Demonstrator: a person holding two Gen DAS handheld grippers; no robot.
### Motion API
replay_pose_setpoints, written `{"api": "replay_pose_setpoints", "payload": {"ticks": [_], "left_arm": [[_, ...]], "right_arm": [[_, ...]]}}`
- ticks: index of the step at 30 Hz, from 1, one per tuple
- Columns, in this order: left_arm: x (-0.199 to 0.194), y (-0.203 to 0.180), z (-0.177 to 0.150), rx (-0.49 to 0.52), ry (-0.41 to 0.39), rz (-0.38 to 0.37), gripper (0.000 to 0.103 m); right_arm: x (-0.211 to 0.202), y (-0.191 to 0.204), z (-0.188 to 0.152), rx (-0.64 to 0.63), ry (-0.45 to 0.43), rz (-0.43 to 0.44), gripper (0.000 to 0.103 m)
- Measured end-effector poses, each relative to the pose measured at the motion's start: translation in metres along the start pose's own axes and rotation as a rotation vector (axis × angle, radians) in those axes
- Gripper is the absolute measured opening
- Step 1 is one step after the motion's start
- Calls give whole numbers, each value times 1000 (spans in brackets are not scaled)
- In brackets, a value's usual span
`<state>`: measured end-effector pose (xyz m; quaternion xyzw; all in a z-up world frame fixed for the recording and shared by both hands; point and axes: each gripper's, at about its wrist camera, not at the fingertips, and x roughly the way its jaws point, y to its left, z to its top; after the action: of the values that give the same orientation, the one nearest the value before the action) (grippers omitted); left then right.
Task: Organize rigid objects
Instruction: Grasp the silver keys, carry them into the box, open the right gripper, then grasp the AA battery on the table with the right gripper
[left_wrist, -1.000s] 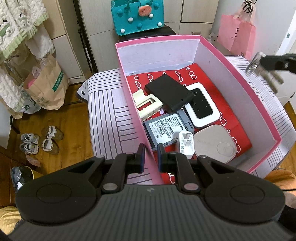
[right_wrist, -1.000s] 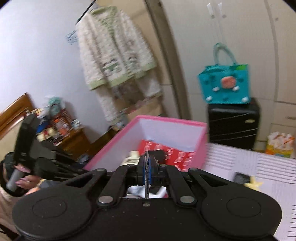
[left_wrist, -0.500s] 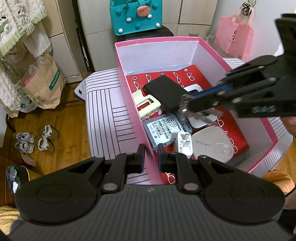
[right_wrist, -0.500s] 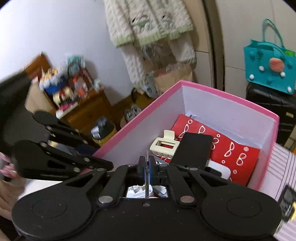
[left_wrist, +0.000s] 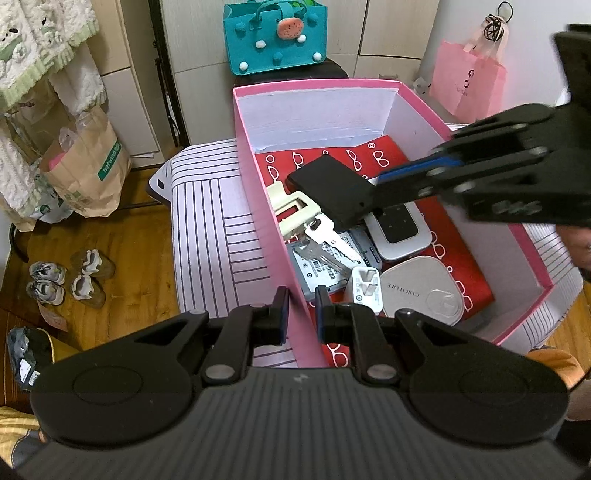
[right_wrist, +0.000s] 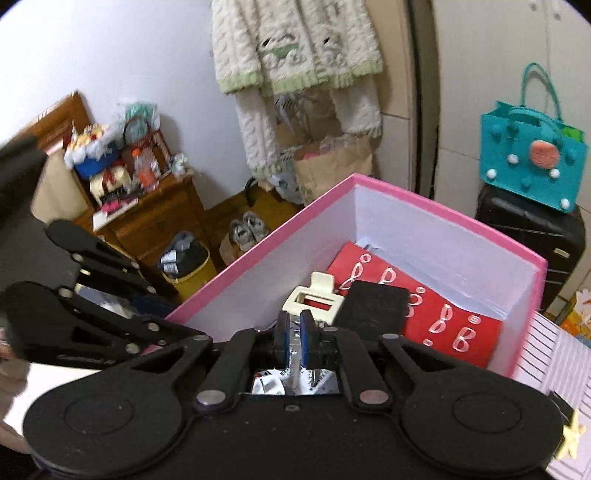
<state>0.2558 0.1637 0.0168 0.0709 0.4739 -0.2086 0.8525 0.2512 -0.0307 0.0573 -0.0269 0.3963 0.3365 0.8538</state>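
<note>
Striped counter (left_wrist: 207, 229) carries the pink box (left_wrist: 258, 192); a teal bag (left_wrist: 275, 37) stands at twelve o'clock. Left hand-held gripper (left_wrist: 300, 314) pinches the box's wall. Right hand-held gripper's (right_wrist: 294, 341) jaws are opening, empty, above the keys (left_wrist: 327, 236).

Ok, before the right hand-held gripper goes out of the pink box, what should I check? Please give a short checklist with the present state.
1. Keys lie inside the pink box, on the grey drive: ok.
2. Right hand-held gripper has its jaws opening, with nothing pressed between the pads: ok.
3. Left hand-held gripper clamps the box's near wall, steadying it: ok.
4. Way up and out of the box looks free: ok, probably.
5. Everything is already in the box: not ok, a yellow star piece lies outside on the striped cloth.
</note>
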Motion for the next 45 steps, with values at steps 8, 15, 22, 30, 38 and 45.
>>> {"api": "replay_pose_setpoints", "payload": {"ticks": [8, 15, 22, 30, 38, 45], "left_arm": [[-2, 2, -1, -22, -9, -3, 13], [-2, 5, -1, -38, -10, -12, 14], [-1, 4, -1, -51, -19, -7, 14], [0, 3, 0, -59, -16, 2, 14], [-1, 0, 2, -30, -1, 12, 14], [0, -6, 3, 11, 9, 37, 13]], "right_arm": [[-80, -20, -38, 86, -96, -120, 11], [-114, -56, -85, 188, -93, -243, 13], [-104, -91, -136, 295, -90, -284, 19], [-74, -119, -160, 298, -70, -348, 20], [-52, -134, -153, 257, -36, -353, 26], [-43, -135, -156, 249, -27, -380, 12]]}}
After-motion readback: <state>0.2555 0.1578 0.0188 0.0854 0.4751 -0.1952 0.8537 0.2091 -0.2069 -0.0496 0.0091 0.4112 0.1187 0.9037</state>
